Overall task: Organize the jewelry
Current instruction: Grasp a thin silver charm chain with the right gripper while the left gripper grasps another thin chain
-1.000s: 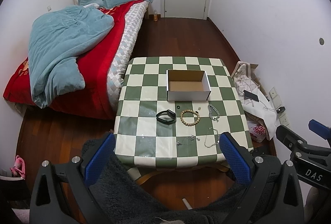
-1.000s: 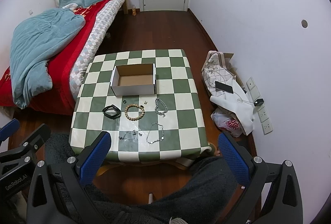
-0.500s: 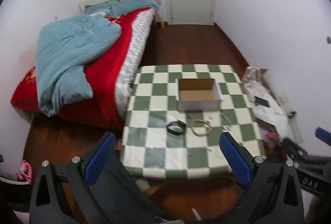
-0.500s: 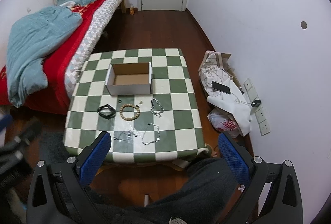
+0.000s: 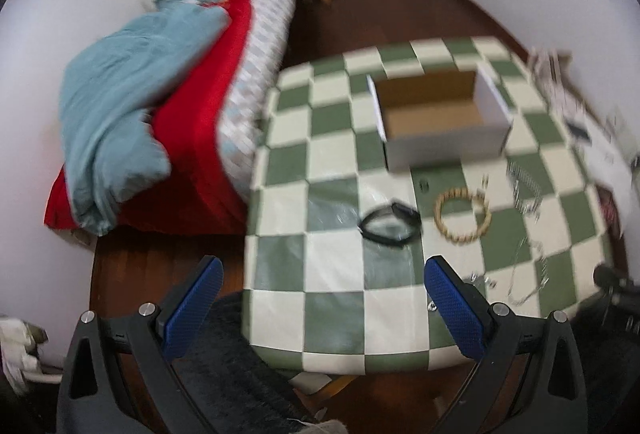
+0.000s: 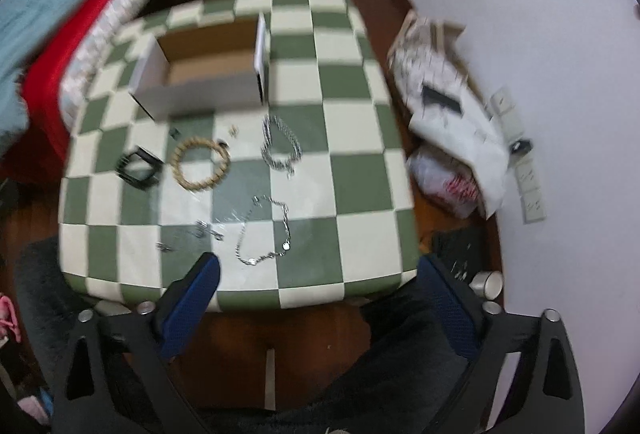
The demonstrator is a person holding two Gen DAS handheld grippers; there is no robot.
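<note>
On the green-and-white checked table (image 5: 288, 169) stands an open white cardboard box (image 5: 436, 117) with nothing visible inside. In front of it lie a black band (image 5: 390, 224), a wooden bead bracelet (image 5: 462, 209) and a thick silver chain (image 5: 524, 189). My left gripper (image 5: 324, 270) hangs open above the table's near left part, holding nothing. In the right wrist view a thin silver necklace (image 6: 264, 230) and small silver pieces (image 6: 200, 230) lie near the front edge. My right gripper (image 6: 320, 266) is above that edge, its jaws closing with nothing between them.
A bed (image 5: 192, 121) with a red cover and blue blanket touches the table's left side. A white bag (image 6: 444, 101) and a plastic bag (image 6: 448, 185) lie on the floor by the right wall. A person's dark-clad legs (image 6: 400, 346) are under the front edge.
Both grippers have dropped toward the table and tilted further down, so the table and jewelry look much larger. The views are now motion-blurred. The right fingers stand slightly closer together.
</note>
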